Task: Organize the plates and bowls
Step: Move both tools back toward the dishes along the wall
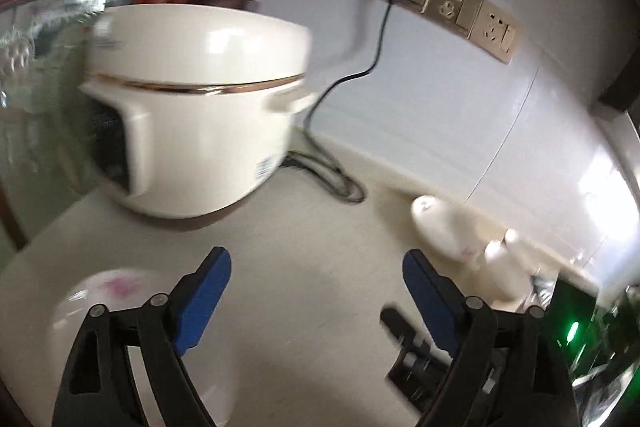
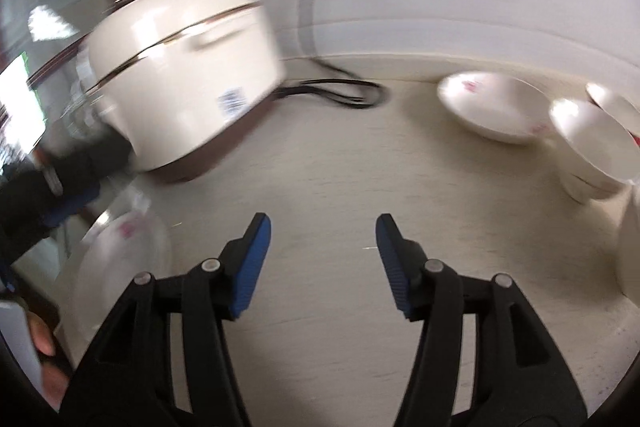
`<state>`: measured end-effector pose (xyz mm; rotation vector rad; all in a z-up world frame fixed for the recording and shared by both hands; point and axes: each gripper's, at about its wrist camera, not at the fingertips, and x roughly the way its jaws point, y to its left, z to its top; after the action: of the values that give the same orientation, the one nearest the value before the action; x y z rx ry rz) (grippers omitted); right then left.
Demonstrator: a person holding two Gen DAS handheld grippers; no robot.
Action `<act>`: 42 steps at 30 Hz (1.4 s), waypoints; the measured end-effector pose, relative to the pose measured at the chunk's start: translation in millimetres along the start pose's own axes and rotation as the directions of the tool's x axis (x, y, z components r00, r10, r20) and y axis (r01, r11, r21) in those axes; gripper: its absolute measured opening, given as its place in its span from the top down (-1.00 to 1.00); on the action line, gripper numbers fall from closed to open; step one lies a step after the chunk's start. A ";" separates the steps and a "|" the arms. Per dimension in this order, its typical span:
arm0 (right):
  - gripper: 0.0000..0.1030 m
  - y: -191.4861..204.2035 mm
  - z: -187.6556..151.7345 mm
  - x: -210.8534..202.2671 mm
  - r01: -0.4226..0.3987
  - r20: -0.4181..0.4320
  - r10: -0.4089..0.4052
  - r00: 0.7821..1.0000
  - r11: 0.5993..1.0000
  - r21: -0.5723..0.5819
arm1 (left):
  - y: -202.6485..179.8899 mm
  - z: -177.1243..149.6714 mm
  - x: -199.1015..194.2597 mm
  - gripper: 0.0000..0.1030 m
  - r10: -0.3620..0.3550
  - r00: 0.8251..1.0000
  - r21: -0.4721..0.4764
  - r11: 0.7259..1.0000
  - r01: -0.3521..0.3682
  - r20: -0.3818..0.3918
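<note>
Standing beside the cream rice cooker (image 2: pixel 180 75) on the pale counter (image 2: pixel 320 167), the left gripper (image 1: pixel 316 299) and right gripper (image 2: pixel 322 259) both gape empty, one floral plate (image 2: pixel 124 251) lying before the cooker, another plate (image 2: pixel 492 111) and stacked bowls (image 2: pixel 592 147) well off to its right.

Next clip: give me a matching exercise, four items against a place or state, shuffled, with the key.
Items:
1. rice cooker
2. cord
3. stacked bowls
4. right gripper

Descriptions:
A. open, nothing between the fingers
B. far right on the counter
C. plugged into the wall socket
D. back left on the counter

Pairs: 1-D, 2-C, 3-B, 4-A
</note>
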<state>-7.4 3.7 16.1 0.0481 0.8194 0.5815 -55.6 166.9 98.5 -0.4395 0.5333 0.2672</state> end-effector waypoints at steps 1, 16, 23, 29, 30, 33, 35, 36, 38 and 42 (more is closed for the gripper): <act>-0.14 -11.8 1.9 3.5 0.027 -0.009 -0.027 1.000 0.999 0.028 | -8.6 4.9 12.4 -0.76 -0.013 1.000 -0.014 1.000 0.013 -0.014; -0.14 -69.8 15.6 15.6 0.185 0.004 -0.188 0.982 0.972 0.144 | -61.7 21.3 144.9 -0.76 -0.076 0.975 -0.180 0.983 0.039 -0.208; -0.14 -77.6 23.3 -13.9 0.277 0.139 -0.304 0.943 0.944 0.180 | -84.2 27.4 198.7 -0.77 -0.111 0.951 -0.188 0.981 0.057 -0.290; -0.14 -96.0 27.5 -38.2 0.254 0.213 -0.313 0.926 0.931 0.262 | -112.3 22.1 228.1 -0.76 -0.138 0.943 -0.160 0.983 0.092 -0.302; -0.14 -98.7 28.3 -41.1 0.249 0.216 -0.310 0.926 0.931 0.268 | -116.5 19.8 232.3 -0.76 -0.134 0.943 -0.143 0.985 0.094 -0.304; -0.14 -107.7 36.3 -43.7 0.216 0.220 -0.288 0.932 0.929 0.301 | -125.2 12.9 242.1 -0.76 -0.118 0.945 -0.060 0.993 0.105 -0.306; -0.14 -115.0 47.5 -39.1 0.176 0.202 -0.251 0.947 0.928 0.328 | -124.5 11.7 244.2 -0.76 -0.120 0.948 -0.045 0.993 0.111 -0.295; -0.14 -116.0 52.3 -36.2 0.175 0.195 -0.248 0.949 0.928 0.330 | -123.6 11.6 245.4 -0.76 -0.119 0.947 -0.040 0.993 0.112 -0.297; -0.14 -120.2 77.4 -26.5 0.215 0.158 -0.272 0.949 0.927 0.307 | -121.1 11.9 248.1 -0.76 -0.133 0.944 -0.037 0.991 0.128 -0.300; -0.15 -137.9 134.6 -5.3 0.317 0.043 -0.344 0.938 0.902 0.294 | -114.5 15.3 253.7 -0.76 -0.167 0.937 -0.065 0.986 0.154 -0.307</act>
<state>149.0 -91.2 76.9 0.1933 0.7921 0.1355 202.3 107.5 10.9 -0.5660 0.7978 0.0493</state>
